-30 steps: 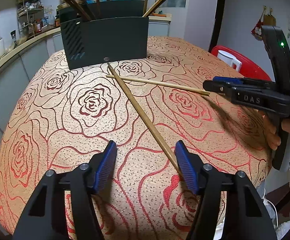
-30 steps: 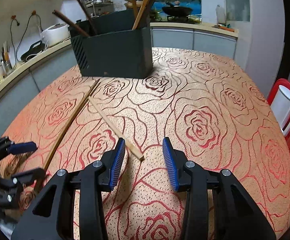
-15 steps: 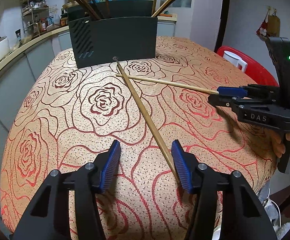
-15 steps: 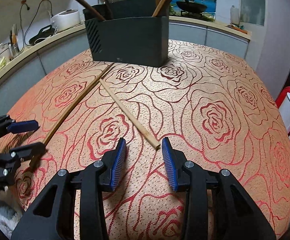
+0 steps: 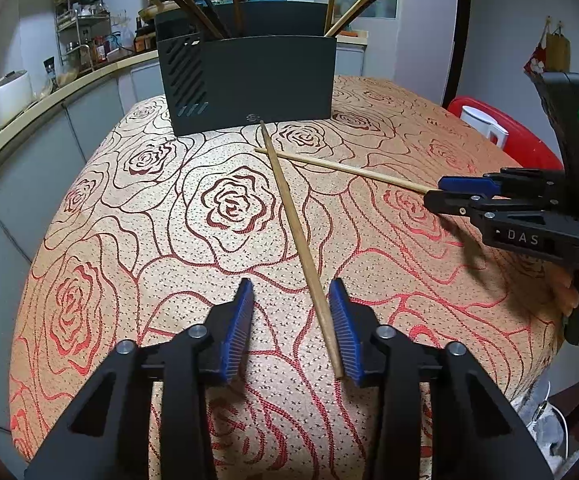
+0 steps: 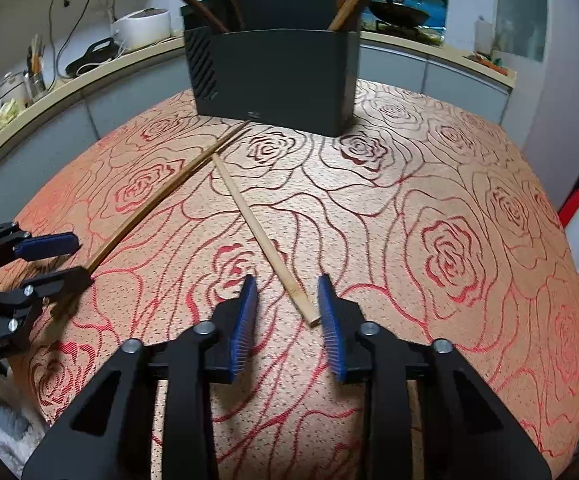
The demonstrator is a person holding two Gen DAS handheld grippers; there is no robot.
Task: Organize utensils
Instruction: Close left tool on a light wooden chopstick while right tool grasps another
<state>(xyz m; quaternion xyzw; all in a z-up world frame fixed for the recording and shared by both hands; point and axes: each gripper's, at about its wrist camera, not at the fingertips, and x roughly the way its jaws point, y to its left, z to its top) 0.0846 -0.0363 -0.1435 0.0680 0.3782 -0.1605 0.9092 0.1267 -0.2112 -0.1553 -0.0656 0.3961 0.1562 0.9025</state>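
Left gripper point(image 5: 291, 326): I've moved in over last second; darker chopstick point(image 5: 295, 228) near end now between wide-open jaws, beside right pad, nothing clamped. Right gripper point(image 6: 287, 322): likewise advanced; pale chopstick point(image 6: 257, 232) end now inside open jaws, ungripped. Both lie on rose tablecloth point(image 6: 449, 208), crossing near black holder point(image 5: 249, 80). I judge double pickup is ready.
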